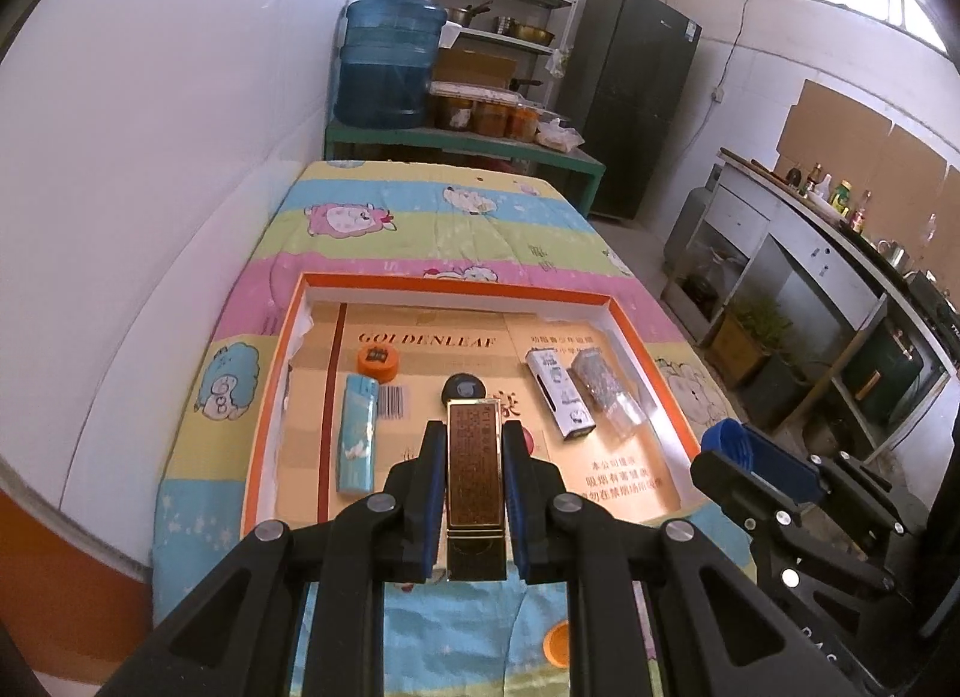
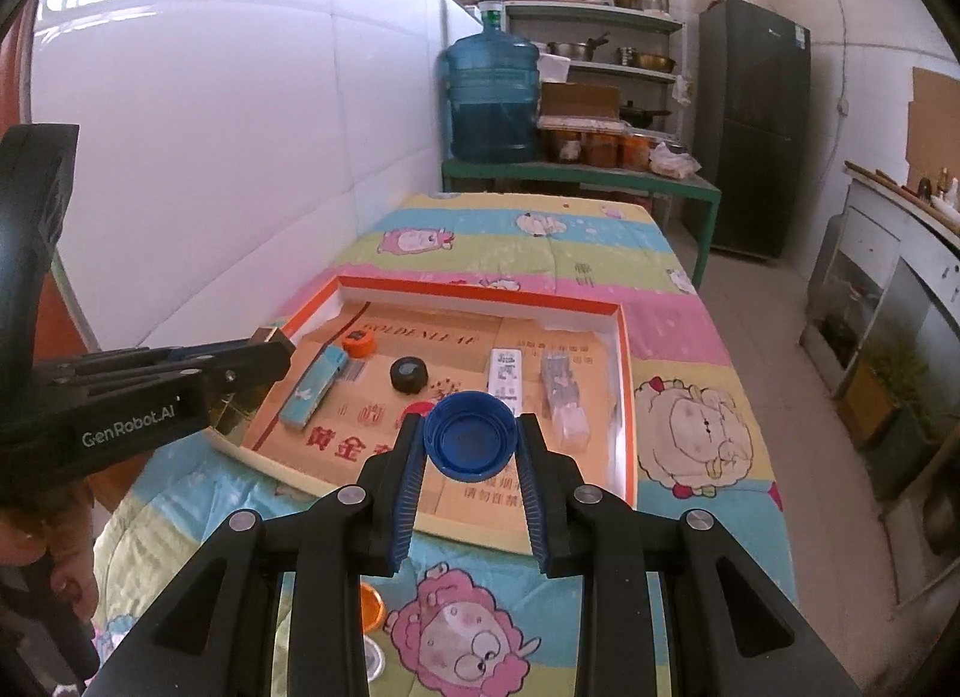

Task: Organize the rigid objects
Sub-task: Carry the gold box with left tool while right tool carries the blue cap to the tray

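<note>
"GOLDENLEAF" stands in red on the cardboard liner (image 1: 420, 340) at the picture's centre. "GenRobot.AI" stands in white on the left gripper (image 2: 264, 346), lower left of the right wrist view.

brown lighter (image 1: 475, 466): glossy metal, embossed | blue cap (image 2: 470, 436): smooth plastic | tablecloth (image 1: 480, 217): printed cloth

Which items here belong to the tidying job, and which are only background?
Job:
left gripper holding brown-and-gold lighter
right gripper holding blue cap
orange-rimmed tray
blue lighter
orange cap
black cap
white lighter

Background:
water jug
shelves
fridge
</note>
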Motion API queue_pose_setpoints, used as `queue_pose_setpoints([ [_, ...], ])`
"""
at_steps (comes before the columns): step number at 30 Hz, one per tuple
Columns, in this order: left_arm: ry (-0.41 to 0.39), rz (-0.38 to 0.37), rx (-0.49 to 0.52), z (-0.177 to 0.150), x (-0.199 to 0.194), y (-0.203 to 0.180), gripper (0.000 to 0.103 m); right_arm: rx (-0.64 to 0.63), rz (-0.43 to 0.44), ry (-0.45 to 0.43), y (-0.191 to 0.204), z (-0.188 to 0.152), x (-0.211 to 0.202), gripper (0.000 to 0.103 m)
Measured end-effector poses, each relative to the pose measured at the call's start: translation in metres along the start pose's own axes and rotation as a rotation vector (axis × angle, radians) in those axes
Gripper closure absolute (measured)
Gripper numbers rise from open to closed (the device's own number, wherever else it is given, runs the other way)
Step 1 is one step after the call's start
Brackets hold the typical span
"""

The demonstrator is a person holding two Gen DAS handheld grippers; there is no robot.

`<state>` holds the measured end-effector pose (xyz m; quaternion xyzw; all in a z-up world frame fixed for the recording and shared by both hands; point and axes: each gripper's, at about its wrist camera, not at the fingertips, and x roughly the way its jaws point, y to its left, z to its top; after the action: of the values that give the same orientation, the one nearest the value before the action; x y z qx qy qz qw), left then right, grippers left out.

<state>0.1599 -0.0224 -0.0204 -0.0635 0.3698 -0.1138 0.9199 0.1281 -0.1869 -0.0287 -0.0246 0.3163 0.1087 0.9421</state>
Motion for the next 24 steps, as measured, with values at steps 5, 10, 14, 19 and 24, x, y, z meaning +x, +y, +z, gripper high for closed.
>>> queue_pose_setpoints([
  [5,0.007,0.007,-0.003,0.006,0.009,0.002,0.085,0.006,0.006,0.0,-0.003,0.004,0.007,0.073],
  [10,0.009,0.014,-0.001,0.01,0.016,0.003,0.085,0.013,0.012,0.01,-0.007,0.005,0.015,0.073],
  [14,0.014,0.019,-0.001,0.013,0.022,0.004,0.085,0.017,0.015,0.018,-0.01,0.005,0.023,0.073],
  [19,0.026,0.023,-0.001,0.014,0.031,0.005,0.085,0.028,0.018,0.028,-0.016,0.005,0.033,0.073],
  [24,0.04,0.026,-0.001,0.014,0.04,0.003,0.085,0.04,0.02,0.042,-0.021,0.003,0.042,0.073],
])
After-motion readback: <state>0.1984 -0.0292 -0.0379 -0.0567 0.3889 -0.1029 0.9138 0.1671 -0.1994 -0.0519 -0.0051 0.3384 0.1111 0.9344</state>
